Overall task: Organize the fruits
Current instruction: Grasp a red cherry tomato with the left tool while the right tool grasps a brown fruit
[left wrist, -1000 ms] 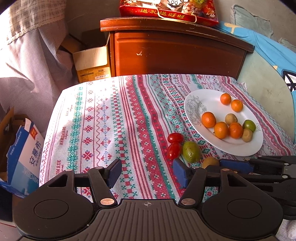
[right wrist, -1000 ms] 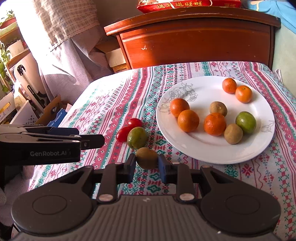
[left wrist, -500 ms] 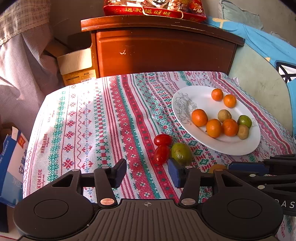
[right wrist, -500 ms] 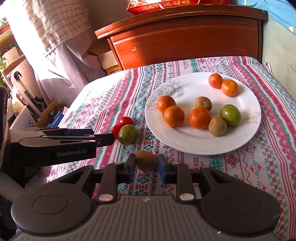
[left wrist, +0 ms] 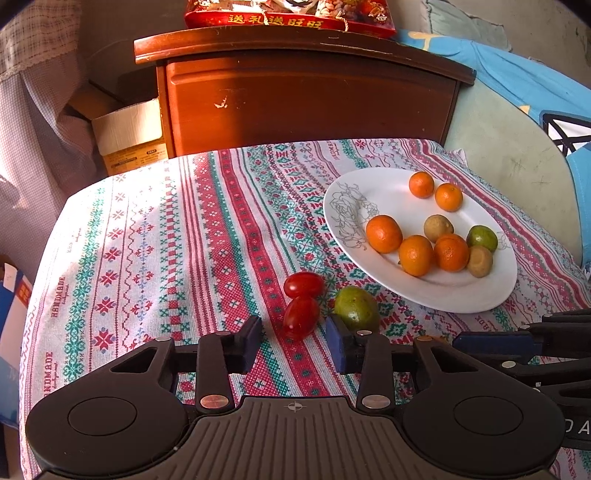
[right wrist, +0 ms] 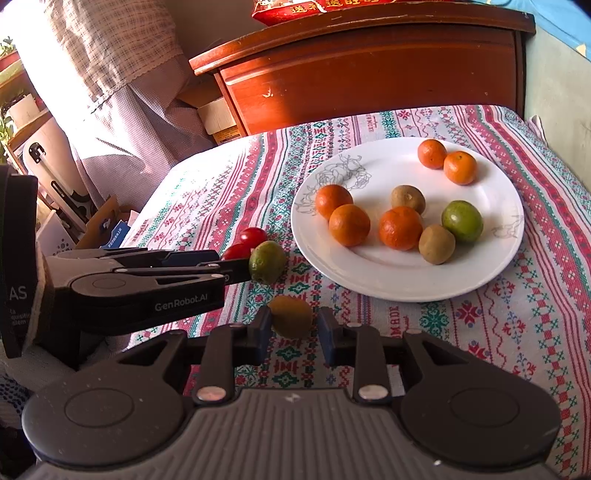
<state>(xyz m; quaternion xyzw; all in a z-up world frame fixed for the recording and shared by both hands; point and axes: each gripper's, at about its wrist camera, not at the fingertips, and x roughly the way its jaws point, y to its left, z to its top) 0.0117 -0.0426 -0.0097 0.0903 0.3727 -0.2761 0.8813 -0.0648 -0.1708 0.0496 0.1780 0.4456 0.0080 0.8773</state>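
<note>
Saw a wooden cabinet (left wrist: 310, 99) at the back, with a red pack (left wrist: 291, 14) on top and an open box (left wrist: 129, 136) beside it on the left. Found a patterned cloth (left wrist: 155, 236) over the table in front, sunlit. Noted a white plate (right wrist: 373, 277) on the right of the cloth, carrying five oranges (right wrist: 349, 225), two kiwis and one green fruit.

Found the left gripper (left wrist: 295, 341) low over the cloth, its jaws just drawn in to a middling gap. Nothing gripped: the nearer of two tomatoes (left wrist: 301, 317) lay just ahead of the pads, touching neither. Saw a loose green fruit (left wrist: 356, 308) right against the outer side of its right finger – crowding that side – and the second tomato touching the first from behind.

Found the right gripper (right wrist: 291, 326) beside it, narrow, jaws just eased a little around a loose kiwi (right wrist: 290, 316). Made out one pad at the fruit and a sliver of gap at the other – no firm squeeze. Placed this kiwi near the plate's front rim, off the plate.
</note>
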